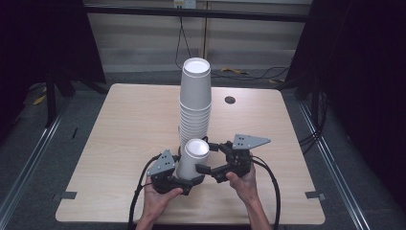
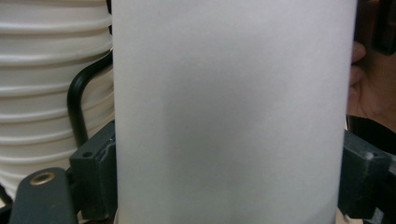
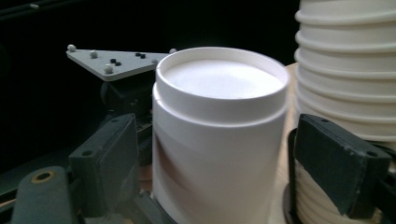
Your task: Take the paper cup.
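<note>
At the near edge of the surface (image 1: 119, 143), the left claw (image 1: 187, 179) grips a single upside-down paper cup (image 1: 192, 160) low on its wall. The right claw (image 1: 209, 171) stands wide around the same cup, not yet closed. Just beyond rises the tall stack of cups (image 1: 195, 103). Judging by this, the cup is separated; placing it remains.

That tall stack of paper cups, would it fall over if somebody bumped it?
Probably yes. The stack of paper cups stands tall on a narrow base, so a sideways nudge could tip it. Paper cups look light, so it would likely slide or topple easily. The single cup beside it looks thin-walled and may dent if squeezed hard.
</note>
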{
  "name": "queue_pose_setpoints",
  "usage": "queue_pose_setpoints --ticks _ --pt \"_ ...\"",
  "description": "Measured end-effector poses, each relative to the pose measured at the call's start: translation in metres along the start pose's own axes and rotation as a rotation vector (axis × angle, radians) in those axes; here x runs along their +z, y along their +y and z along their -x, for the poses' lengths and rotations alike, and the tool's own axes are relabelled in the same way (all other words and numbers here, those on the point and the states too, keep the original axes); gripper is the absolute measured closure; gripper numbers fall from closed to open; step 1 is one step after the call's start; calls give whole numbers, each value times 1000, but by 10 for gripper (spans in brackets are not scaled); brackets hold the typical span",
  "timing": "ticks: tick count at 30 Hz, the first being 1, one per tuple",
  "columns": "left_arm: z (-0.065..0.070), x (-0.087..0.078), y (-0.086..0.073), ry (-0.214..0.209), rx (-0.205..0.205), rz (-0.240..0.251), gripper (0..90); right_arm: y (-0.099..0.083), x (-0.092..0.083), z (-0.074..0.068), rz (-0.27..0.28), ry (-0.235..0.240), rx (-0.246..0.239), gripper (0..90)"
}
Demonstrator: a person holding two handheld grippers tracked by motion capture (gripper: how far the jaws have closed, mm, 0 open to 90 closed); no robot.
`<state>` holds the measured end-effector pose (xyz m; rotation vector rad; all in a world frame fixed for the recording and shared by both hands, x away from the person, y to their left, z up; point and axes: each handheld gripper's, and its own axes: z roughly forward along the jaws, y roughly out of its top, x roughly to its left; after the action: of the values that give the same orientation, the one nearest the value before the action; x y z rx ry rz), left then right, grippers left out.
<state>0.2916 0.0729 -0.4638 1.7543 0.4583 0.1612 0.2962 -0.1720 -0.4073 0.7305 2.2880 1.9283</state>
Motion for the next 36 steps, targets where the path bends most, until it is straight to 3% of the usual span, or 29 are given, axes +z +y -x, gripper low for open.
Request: queue_pose_setpoints --ticks 9,15,36 --pt "-4 -4 0 14 -8 -4 147 -8 -10 5 27 -33 15 139" --pt "-4 -4 0 34 14 -49 146 -7 -17 6 24 -46 -1 139" --pt "-8 -9 6 26 76 -161 152 -13 -28 10 -16 -86 -28 158"
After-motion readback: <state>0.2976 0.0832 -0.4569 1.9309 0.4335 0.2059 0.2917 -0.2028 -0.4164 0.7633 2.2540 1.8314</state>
